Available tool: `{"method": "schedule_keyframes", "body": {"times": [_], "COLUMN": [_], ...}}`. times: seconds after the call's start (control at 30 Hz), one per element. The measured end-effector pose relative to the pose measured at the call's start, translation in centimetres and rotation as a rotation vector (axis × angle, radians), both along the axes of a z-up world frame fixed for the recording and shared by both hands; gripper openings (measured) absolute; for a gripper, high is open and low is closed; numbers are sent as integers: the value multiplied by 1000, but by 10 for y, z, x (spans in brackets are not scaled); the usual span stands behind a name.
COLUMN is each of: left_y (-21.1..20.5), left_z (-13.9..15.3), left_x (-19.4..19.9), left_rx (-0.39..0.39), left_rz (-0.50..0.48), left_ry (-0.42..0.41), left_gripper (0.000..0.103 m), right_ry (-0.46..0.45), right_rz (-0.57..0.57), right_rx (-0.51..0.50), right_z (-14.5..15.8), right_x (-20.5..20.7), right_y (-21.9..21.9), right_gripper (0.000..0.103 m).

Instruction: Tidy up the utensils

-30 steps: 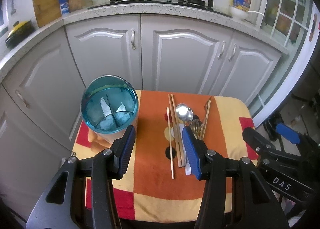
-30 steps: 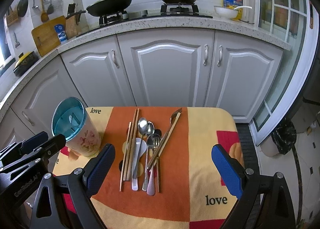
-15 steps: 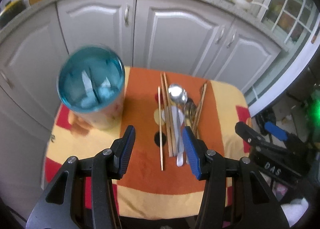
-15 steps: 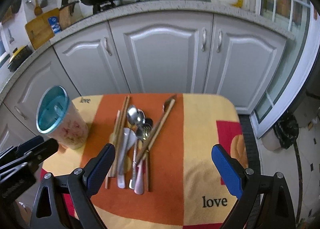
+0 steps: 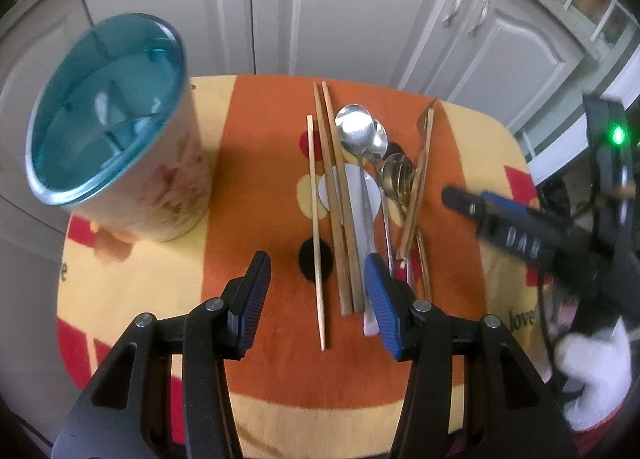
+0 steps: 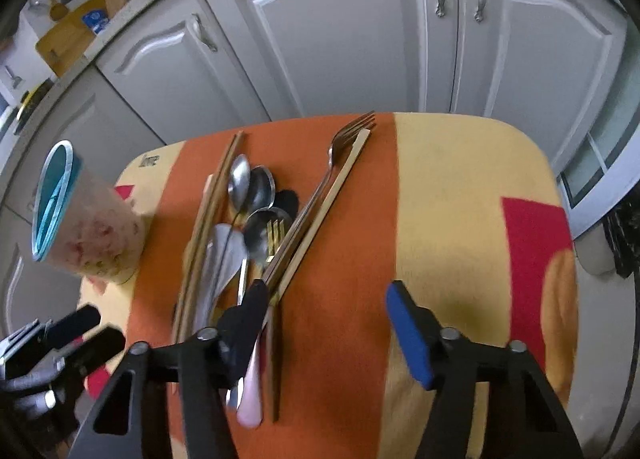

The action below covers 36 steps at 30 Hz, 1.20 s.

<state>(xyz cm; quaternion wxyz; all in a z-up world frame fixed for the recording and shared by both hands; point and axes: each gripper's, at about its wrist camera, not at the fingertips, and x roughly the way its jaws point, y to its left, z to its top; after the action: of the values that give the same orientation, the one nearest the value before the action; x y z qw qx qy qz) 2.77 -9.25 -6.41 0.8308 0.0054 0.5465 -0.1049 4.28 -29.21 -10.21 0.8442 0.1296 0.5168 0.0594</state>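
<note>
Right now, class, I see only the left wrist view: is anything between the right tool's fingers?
Observer: No. The right tool is closing over bare cloth, with nothing between its fingers.
Operator: Where are the utensils from it?
Observer: Its left finger overlaps their near ends; a pink handle sticks out beneath it.
Operator: And the fork?
Observer: The fork shows clear tines pointing at the cabinets, beside a pale chopstick.
</note>
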Motion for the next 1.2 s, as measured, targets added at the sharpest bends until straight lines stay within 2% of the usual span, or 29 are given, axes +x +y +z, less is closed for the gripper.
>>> {"method": "schedule_keyframes", "body": {"times": [0.1, 0.2, 0.33, 0.4, 0.53, 0.6, 0.67, 0.7, 0.73, 0.83, 0.9, 1.03, 1.2], "left_y": [-6, -11, -20, -25, -31, -32, -31, -31, -31, -31, -27, -15, -13], "left_z": [-8, -15, -22, -25, -37, -41, -42, -42, -42, -44, -44, -41, -37], "left_x": [12, 25, 41, 48, 62, 65, 67, 68, 68, 62, 57, 44, 18], "left_rx": [12, 5, 17, 32, 40, 41, 26, 25, 26, 58, 48, -42, -49], "left_rz": [3, 10, 11, 13, 21, 24, 24, 22, 12, -12, -19, -24, -77], "left_ry": [3, 20, 20, 25, 61, 64, 56, 54, 54, 48, 55, 94, 118], "left_gripper": [48, 48, 48, 48, 48, 48, 47, 41, 29, 17, 14, 14, 13], "right_ry": [-5, -7, -3, -2, 0, -15, -27, -37, -42, -49, -36, -23, 18], "right_rz": [-18, -5, -9, -1, 26, 52, 68, 70, 74, 94, 115, 149, 207], "right_rx": [60, 53, 54, 61, 60, 65, 67, 72, 71, 96, 111, 129, 186], "right_z": [-2, -5, -13, -15, -24, -24, -24, -24, -24, -23, -23, -24, -25], "right_x": [23, 45, 70, 79, 93, 95, 95, 93, 92, 84, 77, 60, 32], "right_y": [-8, -8, -10, -9, -9, -8, -9, -11, -11, -15, -16, -17, -19], "right_gripper": [49, 41, 37, 32, 28, 19, 17, 14, 13, 6, 5, 5, 4]}}
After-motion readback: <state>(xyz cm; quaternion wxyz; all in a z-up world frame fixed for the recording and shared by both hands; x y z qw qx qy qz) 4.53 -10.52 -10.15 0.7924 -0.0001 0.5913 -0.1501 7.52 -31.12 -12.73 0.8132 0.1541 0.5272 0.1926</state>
